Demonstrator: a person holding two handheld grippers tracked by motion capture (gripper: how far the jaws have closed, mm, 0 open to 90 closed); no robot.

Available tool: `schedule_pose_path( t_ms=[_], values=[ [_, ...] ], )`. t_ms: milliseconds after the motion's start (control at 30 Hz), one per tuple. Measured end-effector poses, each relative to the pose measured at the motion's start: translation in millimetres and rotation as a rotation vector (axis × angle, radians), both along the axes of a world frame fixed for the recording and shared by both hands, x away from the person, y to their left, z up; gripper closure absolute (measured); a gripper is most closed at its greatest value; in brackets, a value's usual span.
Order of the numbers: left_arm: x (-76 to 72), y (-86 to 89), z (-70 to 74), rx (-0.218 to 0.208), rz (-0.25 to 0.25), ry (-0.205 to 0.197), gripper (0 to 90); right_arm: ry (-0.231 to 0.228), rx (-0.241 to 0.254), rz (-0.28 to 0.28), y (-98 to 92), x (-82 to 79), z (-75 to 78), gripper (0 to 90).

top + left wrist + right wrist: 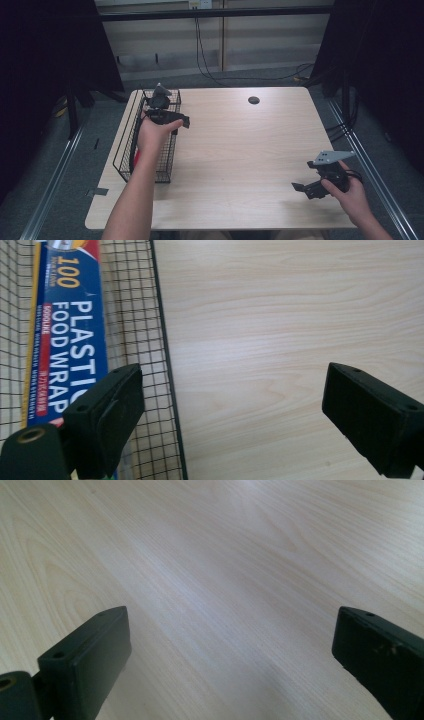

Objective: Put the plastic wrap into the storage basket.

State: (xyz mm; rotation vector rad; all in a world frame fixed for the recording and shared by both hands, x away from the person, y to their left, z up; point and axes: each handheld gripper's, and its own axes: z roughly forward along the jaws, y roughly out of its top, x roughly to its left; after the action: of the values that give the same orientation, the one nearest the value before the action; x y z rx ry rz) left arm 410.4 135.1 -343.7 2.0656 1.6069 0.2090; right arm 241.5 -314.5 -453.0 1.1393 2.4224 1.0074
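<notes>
A black wire basket stands on the left side of the table. A blue box of plastic food wrap lies flat inside it, seen through the mesh. My left gripper hovers over the basket's right rim, and in the left gripper view its jaws stand wide apart with nothing between them; one jaw is above the basket, the other above bare wood. My right gripper rests low near the table's front right corner, open and empty over the tabletop.
The light wooden table has a small black round grommet near its far edge. Cables hang down the wall behind. Dark curtains flank both sides, and metal rails run along the floor.
</notes>
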Motion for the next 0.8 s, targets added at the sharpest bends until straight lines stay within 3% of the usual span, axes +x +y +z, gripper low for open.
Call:
schedule_pose_path(
  t_ms=[200,800],
  values=[
    [-4.7,-8.8,-0.6,-0.021,-0.024,-0.024,9.5,0.004,-0.003,0.002,0.7,-0.2,-0.3,2.6],
    [-17.7,-37.5,-16.7,-0.042,-0.123,-0.040,8.3,0.008,-0.010,0.007,1.6,0.5,-3.1,2.6]
  ],
)
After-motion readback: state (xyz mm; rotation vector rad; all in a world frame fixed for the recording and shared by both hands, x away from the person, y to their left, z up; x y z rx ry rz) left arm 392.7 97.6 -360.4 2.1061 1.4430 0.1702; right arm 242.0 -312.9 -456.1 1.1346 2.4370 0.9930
